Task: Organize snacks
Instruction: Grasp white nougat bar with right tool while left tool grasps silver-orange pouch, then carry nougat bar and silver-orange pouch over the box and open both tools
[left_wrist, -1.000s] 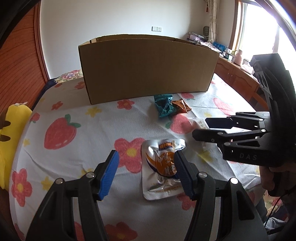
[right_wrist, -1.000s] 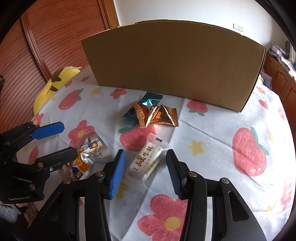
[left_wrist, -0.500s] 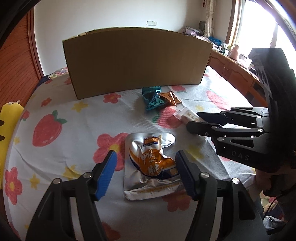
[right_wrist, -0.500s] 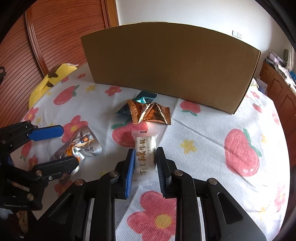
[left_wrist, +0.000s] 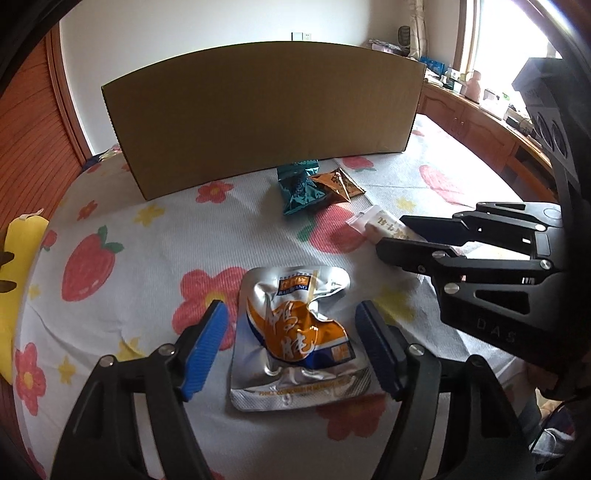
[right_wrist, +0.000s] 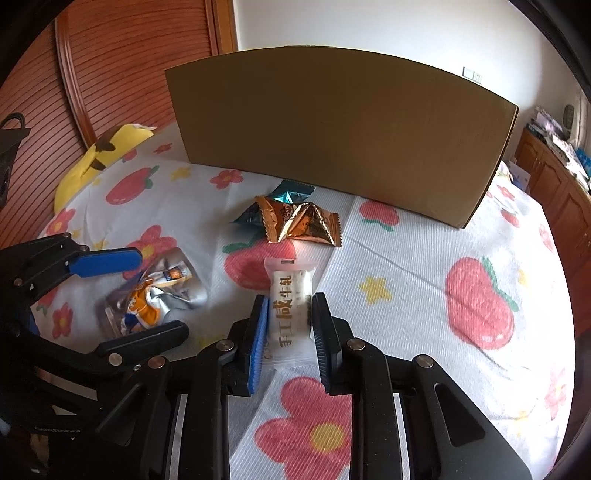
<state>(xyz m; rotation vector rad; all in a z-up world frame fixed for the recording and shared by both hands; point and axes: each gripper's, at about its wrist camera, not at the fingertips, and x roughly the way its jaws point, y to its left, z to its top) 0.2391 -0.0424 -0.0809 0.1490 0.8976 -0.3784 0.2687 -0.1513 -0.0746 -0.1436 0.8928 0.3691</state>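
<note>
A: Blue pads on the right hand-held gripper (right_wrist: 288, 325) are pinched on the white candy bar (right_wrist: 290, 306), low on the wrapper, bar lying on the flowered cloth (right_wrist: 424, 280).

B: Left hand-held gripper (left_wrist: 291, 347)?

A: Jaws opening, either side of the silver pouch (left_wrist: 299, 339), not pressing on it. Pouch flat on the cloth.

B: Tips for the step?

A: I'd say let the left drop until the pads flank the pouch's middle, then close; foil is slippery and crumpled. Lift the bar straight so it doesn't slide out.

B: Further out?

A: Orange packet (right_wrist: 299, 221) and teal packet (left_wrist: 299, 184) touching, just before the cardboard box (right_wrist: 340, 136). Presumably everything goes in there.
</note>
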